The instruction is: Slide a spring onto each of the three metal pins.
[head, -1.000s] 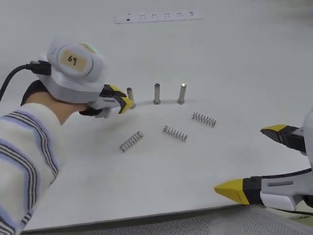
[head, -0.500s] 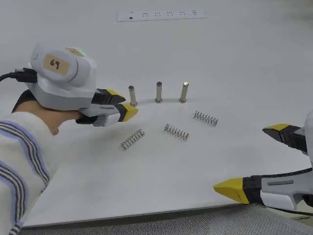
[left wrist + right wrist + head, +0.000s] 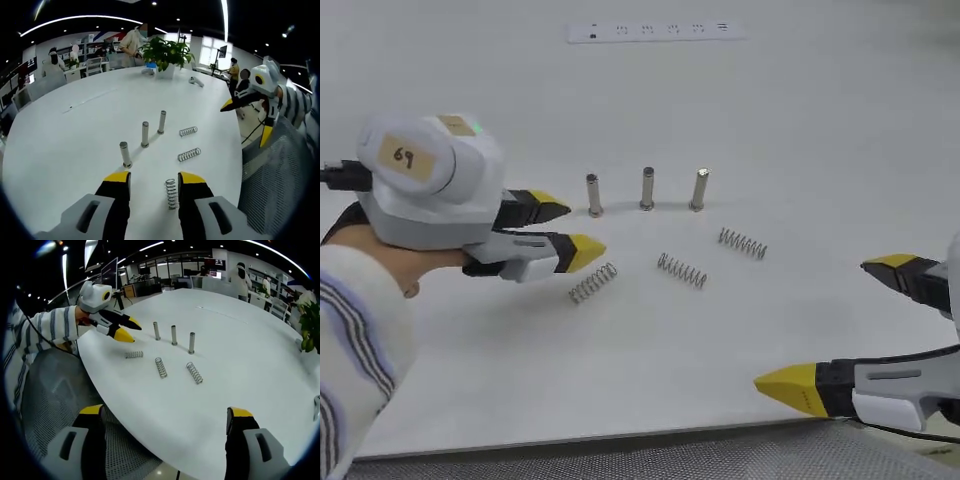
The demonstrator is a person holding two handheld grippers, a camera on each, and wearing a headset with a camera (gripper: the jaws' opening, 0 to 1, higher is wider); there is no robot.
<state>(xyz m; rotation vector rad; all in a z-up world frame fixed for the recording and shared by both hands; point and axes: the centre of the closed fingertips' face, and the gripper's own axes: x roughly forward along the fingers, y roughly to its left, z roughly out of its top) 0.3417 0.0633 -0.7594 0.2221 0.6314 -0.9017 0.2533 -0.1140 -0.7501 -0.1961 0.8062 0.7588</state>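
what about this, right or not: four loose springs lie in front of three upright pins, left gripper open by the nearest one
Not four: the head view shows three loose springs, a left spring, a middle spring and a right spring. The rest holds: they lie in front of three upright pins, left gripper open by the left spring.

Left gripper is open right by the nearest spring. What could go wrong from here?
1. The spring lies nearer one jaw of the open left gripper than the other, so closing off-centre may flick it across the table.
2. The pins stand close together in a row. Lowering a spring onto one could bump its neighbour, and I cannot tell whether they are fixed.
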